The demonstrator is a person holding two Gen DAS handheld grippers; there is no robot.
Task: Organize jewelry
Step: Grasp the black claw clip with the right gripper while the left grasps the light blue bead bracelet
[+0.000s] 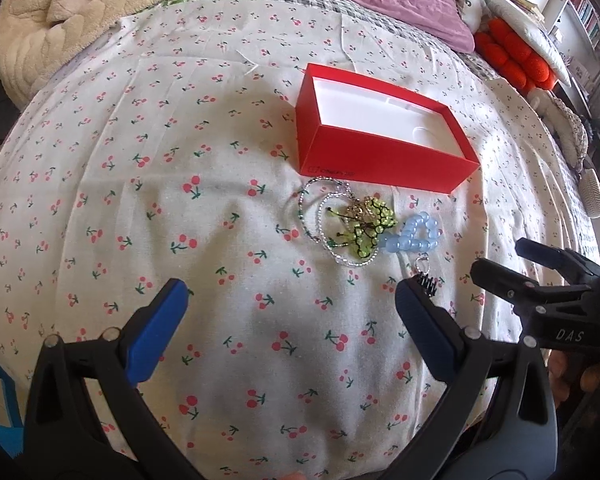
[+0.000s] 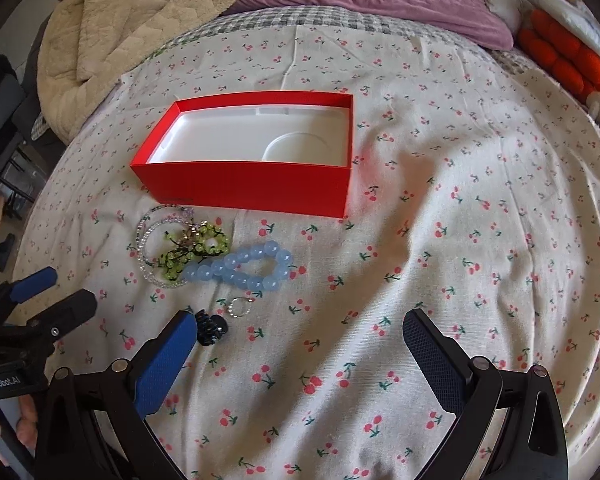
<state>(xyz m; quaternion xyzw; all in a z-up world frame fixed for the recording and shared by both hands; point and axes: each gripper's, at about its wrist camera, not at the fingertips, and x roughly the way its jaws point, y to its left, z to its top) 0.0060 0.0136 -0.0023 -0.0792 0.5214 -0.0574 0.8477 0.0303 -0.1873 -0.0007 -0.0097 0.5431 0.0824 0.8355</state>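
Matt card box (image 2: pixel 252 184), glossy beads (image 2: pixel 256 268), cotton sheet (image 2: pixel 460 240).

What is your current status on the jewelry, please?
Left gripper, right gripper open, empty. Beaded bracelets heaped beside empty red cardboard box. Path clear.

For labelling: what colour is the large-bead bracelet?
Translucent light blue bracelet; clearest in the right wrist view.

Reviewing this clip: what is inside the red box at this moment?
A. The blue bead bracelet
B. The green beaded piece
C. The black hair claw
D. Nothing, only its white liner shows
D. The red box shows only its bare white liner; the blue bead bracelet, the green beaded piece and the black hair claw all lie on the cherry-print sheet in front of it.
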